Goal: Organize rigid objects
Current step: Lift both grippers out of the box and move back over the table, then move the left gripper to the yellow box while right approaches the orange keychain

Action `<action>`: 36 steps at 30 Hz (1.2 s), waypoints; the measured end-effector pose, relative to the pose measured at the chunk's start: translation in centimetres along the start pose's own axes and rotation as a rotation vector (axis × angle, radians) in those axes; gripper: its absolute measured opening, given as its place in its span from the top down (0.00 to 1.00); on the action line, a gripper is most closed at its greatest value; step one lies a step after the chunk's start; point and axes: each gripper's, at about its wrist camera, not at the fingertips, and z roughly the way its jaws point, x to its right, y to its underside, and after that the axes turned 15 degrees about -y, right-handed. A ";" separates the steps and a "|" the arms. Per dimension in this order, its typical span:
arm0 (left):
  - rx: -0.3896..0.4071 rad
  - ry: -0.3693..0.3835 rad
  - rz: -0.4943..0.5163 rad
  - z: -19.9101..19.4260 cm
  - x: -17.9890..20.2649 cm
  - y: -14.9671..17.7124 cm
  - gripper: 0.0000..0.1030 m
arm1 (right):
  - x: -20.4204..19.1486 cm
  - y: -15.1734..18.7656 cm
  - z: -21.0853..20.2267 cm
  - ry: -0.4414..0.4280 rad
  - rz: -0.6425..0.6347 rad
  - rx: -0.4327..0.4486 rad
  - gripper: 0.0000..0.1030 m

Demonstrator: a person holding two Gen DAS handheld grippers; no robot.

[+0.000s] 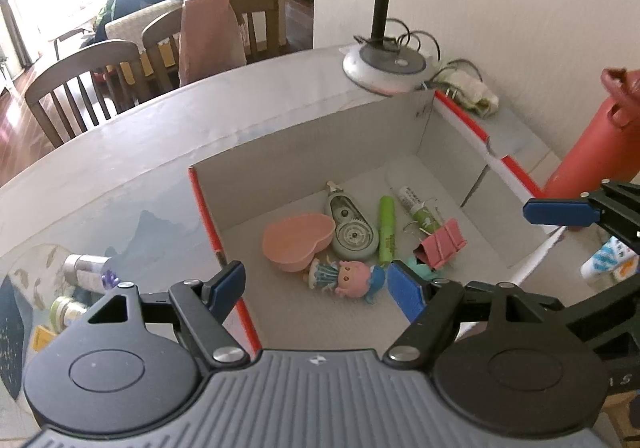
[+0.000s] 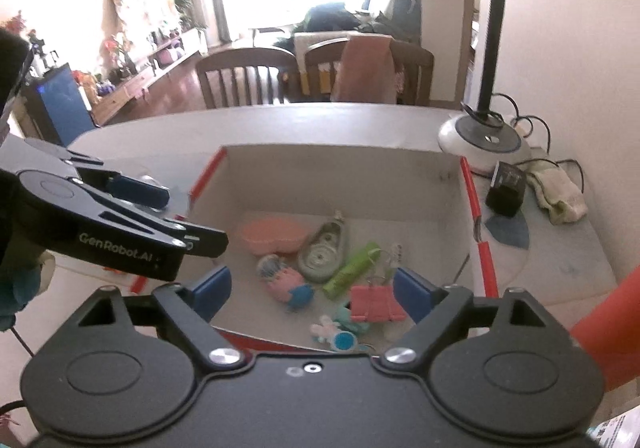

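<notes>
A white cardboard box with a red rim [image 1: 208, 215] [image 2: 476, 215] holds a pink heart dish [image 1: 298, 242] [image 2: 274, 234], a correction tape [image 1: 352, 224] [image 2: 322, 250], a green highlighter [image 1: 387, 230] [image 2: 352, 270], a small glue tube [image 1: 420, 207], a pink binder clip [image 1: 442, 244] [image 2: 374, 304] and a pink-haired doll [image 1: 344, 278] [image 2: 286, 282]. My left gripper [image 1: 316, 288] [image 2: 176, 215] hangs open above the doll, nothing between its fingers. My right gripper [image 2: 312, 290] stands open above the box's near end, also empty; one of its blue pads [image 1: 560, 211] shows over the right rim.
A desk lamp base [image 1: 384, 65] [image 2: 480, 145] stands behind the box. A red bottle [image 1: 596, 143] rises at the right. A black charger [image 2: 506, 187] and a cloth [image 2: 560, 191] lie right of the box. Small bottles [image 1: 86, 268] lie left of it. Chairs [image 1: 80, 87] line the table's far edge.
</notes>
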 end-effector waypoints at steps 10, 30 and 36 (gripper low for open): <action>0.056 0.030 -0.086 -4.5 -3.3 2.7 0.20 | -3.8 -0.5 -1.7 -0.077 -0.029 0.053 0.05; 0.116 0.031 -0.186 -7.6 -14.8 8.8 0.17 | -14.4 -0.9 2.5 -0.159 -0.012 0.067 0.02; 0.127 0.034 -0.201 -6.9 -18.9 10.0 0.02 | -17.2 -0.8 5.2 -0.149 -0.010 0.046 0.02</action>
